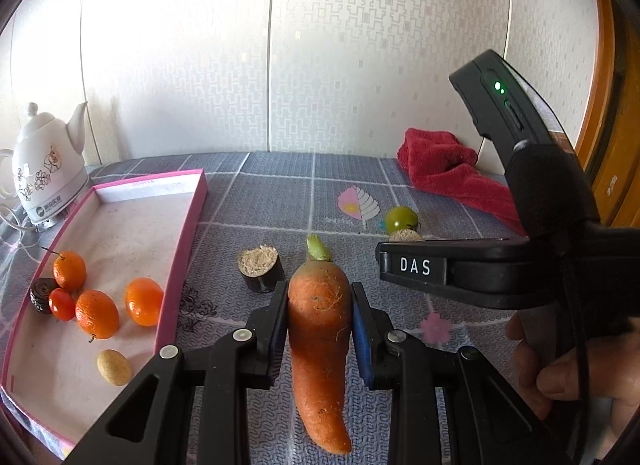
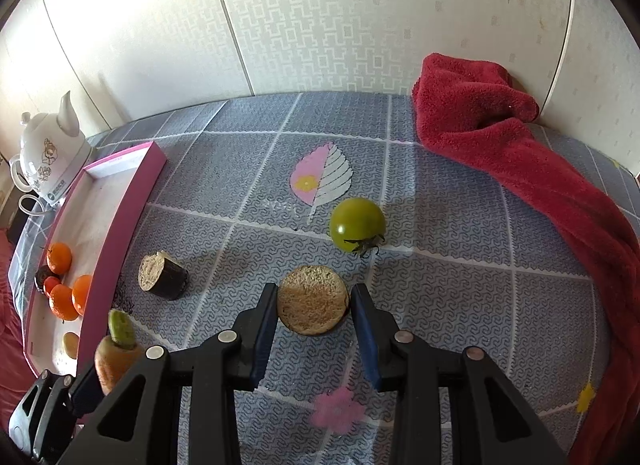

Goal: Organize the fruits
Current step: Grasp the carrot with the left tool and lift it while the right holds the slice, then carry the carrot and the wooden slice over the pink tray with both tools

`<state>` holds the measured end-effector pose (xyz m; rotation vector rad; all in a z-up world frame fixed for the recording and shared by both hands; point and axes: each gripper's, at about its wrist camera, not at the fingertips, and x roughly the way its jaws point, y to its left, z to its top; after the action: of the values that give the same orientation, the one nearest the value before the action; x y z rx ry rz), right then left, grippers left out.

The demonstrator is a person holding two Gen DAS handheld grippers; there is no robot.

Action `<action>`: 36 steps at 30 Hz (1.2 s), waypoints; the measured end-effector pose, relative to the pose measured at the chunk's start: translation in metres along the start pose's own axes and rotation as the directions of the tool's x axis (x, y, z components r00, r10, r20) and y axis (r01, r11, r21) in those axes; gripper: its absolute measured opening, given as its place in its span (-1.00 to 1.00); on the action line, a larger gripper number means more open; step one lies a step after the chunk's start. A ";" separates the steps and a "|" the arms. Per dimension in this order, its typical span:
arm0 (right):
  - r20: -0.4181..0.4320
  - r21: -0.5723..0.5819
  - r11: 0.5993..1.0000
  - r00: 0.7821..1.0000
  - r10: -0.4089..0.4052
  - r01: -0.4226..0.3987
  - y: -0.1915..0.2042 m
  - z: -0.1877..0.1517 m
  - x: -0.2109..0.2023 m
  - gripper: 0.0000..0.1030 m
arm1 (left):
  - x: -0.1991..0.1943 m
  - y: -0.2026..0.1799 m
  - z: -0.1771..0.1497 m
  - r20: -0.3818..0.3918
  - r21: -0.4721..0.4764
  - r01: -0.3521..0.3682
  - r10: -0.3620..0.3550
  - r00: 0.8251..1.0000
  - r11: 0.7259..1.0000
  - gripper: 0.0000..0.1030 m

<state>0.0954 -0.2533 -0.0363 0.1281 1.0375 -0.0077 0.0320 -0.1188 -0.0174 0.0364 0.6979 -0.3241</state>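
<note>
the left gripper (image 1: 320,329) is clamped on the carrot (image 1: 320,345) above the cloth, next to go to the pink tray (image 1: 184,241), while the right gripper (image 2: 314,317) seems to pinch a cut round (image 2: 312,299).

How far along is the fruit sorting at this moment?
Done: three oranges, a small red tomato and more lie in the pink tray. In hand: the left gripper grips a carrot; the right gripper grips an eggplant piece. Left on the table: another eggplant piece and a green tomato.

"DAS" on right gripper (image 1: 416,267)
</note>
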 end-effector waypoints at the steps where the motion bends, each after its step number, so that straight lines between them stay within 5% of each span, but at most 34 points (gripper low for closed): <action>1: 0.006 0.000 1.000 1.000 0.002 -0.002 0.001 0.000 -0.001 -0.29 | -0.002 0.001 0.000 0.004 -0.003 0.002 -0.002 1.000 1.000 -0.44; 15: 0.077 -0.004 0.998 0.995 0.063 -0.063 0.017 0.001 -0.016 -0.29 | -0.027 0.016 0.005 0.049 -0.054 -0.004 0.007 0.999 0.999 -0.44; 36: 0.153 -0.056 0.965 0.953 0.263 -0.257 0.054 0.002 -0.039 -0.28 | -0.056 0.122 0.032 0.064 -0.227 -0.082 0.099 0.993 0.971 -0.44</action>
<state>0.0814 -0.2021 0.0034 0.2275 0.8544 0.2372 0.0489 0.0085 0.0333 -0.1573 0.6524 -0.1571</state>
